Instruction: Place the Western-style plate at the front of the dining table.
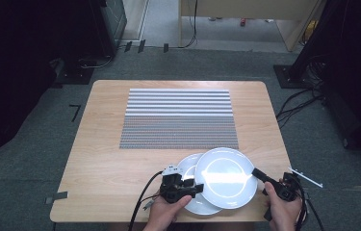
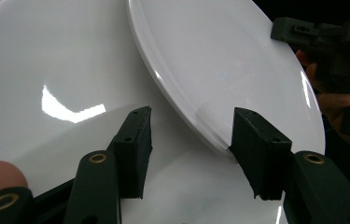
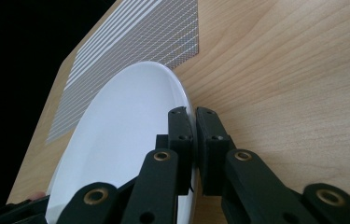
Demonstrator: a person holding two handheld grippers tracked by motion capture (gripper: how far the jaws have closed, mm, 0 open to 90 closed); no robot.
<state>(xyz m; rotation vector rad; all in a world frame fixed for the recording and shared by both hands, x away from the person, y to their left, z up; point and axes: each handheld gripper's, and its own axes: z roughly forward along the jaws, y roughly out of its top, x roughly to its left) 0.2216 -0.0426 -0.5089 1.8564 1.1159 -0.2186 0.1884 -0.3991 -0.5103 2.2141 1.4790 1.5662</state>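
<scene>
Upper plate in right jaws

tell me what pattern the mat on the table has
Grey and white horizontal stripes on the mat, clearest in the high view.

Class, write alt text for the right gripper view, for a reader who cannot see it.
Two black jaws of the right gripper are shut on the rim of a glossy round white plate, held above a light wooden table. Farther back lies a grey-and-white striped woven placemat.
</scene>
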